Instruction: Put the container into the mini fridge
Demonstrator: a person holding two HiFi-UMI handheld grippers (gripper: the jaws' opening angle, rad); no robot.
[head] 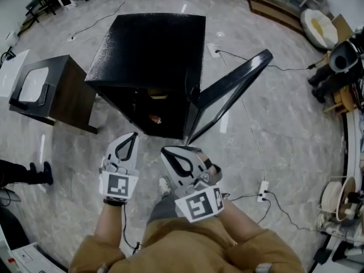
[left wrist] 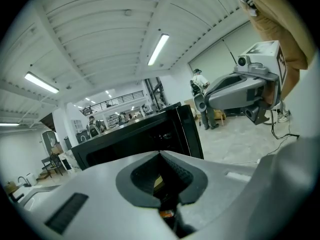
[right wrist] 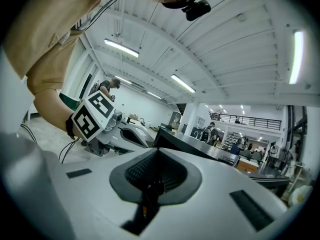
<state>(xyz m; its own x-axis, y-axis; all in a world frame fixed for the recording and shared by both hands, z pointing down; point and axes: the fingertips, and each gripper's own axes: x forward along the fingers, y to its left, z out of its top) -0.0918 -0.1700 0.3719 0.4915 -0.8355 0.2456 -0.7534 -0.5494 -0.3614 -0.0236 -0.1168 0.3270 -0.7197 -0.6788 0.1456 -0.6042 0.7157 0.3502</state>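
Door (head: 230, 90) of the mini fridge (head: 151, 44) was seen open upper-right of the right tongs (head: 166, 152), shut and empty like the left tongs (head: 132, 136).

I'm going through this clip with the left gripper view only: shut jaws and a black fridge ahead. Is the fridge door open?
Observer: Yes. In the head view the door of the mini fridge is swung wide open to the right.
Operator: Is the right gripper carrying a container?
Observer: No. In its own view the right gripper has its jaws together with nothing between them.
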